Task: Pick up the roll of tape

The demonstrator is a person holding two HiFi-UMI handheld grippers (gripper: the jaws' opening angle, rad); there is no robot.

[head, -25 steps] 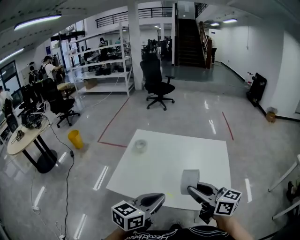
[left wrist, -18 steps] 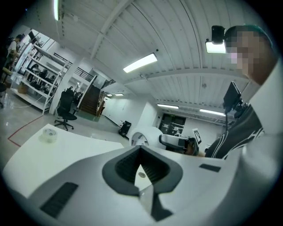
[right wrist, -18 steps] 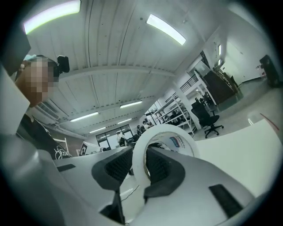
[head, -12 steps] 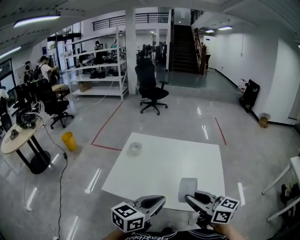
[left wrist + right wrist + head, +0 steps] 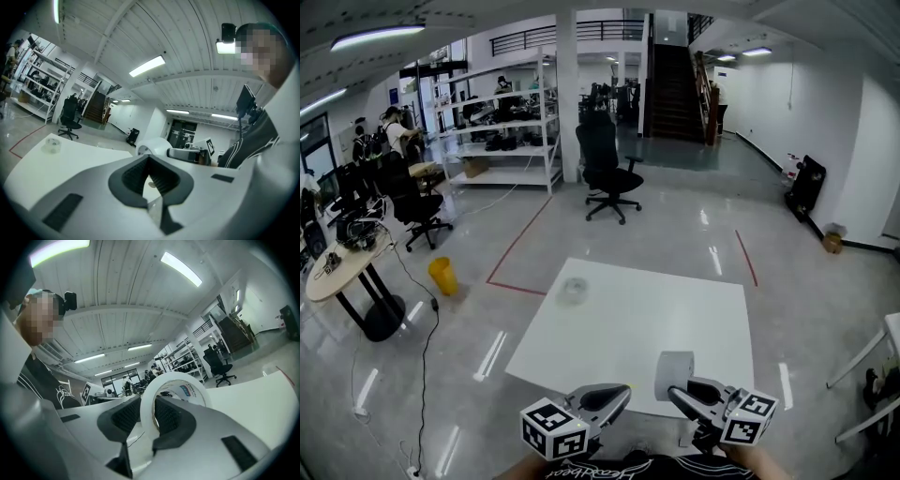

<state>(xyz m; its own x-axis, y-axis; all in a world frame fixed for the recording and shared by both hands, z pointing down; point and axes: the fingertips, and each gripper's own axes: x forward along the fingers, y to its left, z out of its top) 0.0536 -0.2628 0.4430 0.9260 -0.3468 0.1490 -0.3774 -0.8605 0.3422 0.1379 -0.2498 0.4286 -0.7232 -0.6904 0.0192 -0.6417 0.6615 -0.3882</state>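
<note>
Barely anything has changed over the last second: we see the right gripper stay clamped on the roll of tape, one jaw inside the core and one outside the wall, so we judge the pickup done. The roll sits at 5 o'clock in the head view, over the near edge of the table. Its core axis is level, along the jaws toward 11 o'clock. The left gripper has its jaws narrowly apart, with nothing between them.

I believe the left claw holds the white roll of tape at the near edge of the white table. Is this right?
Not quite: the right claw holds the white roll of tape at the near edge of the white table. The right gripper view shows its pads on the roll's wall. The left claw is empty.
</note>
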